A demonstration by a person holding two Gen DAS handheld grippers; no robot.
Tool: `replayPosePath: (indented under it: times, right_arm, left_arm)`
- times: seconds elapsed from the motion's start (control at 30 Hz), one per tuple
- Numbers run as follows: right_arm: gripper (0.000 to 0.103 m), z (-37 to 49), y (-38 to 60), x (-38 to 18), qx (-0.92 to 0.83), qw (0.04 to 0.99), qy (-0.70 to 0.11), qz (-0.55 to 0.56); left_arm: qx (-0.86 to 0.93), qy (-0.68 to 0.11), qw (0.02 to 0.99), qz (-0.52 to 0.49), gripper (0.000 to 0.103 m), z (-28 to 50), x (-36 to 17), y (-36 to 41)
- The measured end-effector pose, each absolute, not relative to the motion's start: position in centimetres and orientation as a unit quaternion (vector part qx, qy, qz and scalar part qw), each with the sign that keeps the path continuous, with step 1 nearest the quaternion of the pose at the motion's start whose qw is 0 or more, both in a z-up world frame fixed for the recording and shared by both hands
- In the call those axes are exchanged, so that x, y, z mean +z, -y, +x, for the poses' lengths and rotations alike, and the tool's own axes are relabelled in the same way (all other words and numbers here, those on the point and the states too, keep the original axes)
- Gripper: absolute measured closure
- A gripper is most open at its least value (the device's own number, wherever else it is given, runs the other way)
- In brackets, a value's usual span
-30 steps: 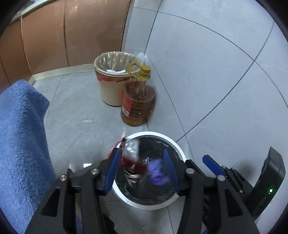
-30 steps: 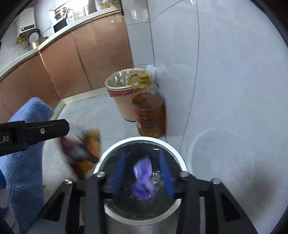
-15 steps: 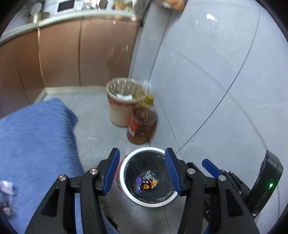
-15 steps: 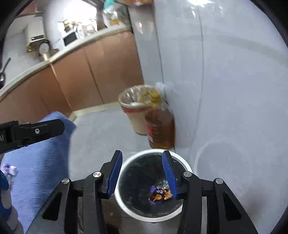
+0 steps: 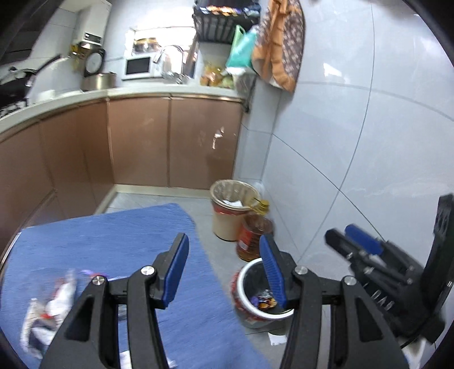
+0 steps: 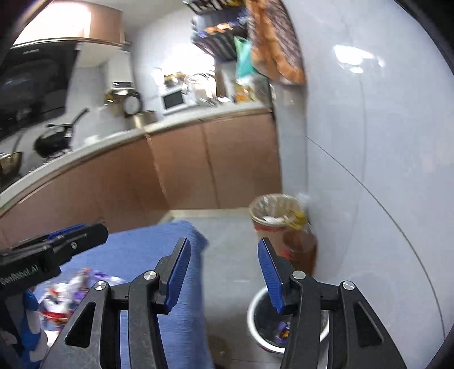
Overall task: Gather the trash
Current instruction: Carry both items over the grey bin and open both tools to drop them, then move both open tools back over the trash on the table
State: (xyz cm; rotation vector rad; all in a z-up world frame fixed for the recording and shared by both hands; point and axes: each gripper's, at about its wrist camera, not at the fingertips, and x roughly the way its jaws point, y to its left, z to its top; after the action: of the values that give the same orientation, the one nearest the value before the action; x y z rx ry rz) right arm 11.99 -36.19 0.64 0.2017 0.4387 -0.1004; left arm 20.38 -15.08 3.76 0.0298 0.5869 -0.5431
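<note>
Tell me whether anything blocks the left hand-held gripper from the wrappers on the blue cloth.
Nothing visible does. The left hand-held gripper is open and empty, and the wrappers lie exposed on the blue cloth.

floor (image 5: 221, 255): open | oil bottle (image 5: 252, 238): crowds bin (image 5: 244, 286) by wall (image 5: 354, 142)

Both views are evenly and brightly lit from overhead. Glare is seen on the glossy wall tiles (image 6: 354, 59), and the lit underside of the range hood (image 6: 73, 20) is blown out. Straight lines are bent by fisheye distortion, with dark vignetting at the corners. Motion blur is strong: the wrappers (image 5: 48, 309) and counter clutter are smeared, more so in the right view.
</note>
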Motion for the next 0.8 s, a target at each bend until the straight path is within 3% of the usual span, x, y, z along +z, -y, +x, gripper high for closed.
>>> replayPosePath:
  times: [0.57, 0.8]
  right_arm:
    - [0.049, 6.1, 25.7, 7.8, 0.068, 0.982, -0.168, 0.047]
    - [0.045, 4.3, 22.7, 8.4, 0.109, 0.979, -0.169, 0.03]
  left_arm:
    - [-0.115, -0.244, 0.962, -0.043, 0.045, 12.6, 7.2, -7.7]
    - [-0.075, -0.24, 0.966, -0.066, 0.033, 9.9, 6.6, -13.1]
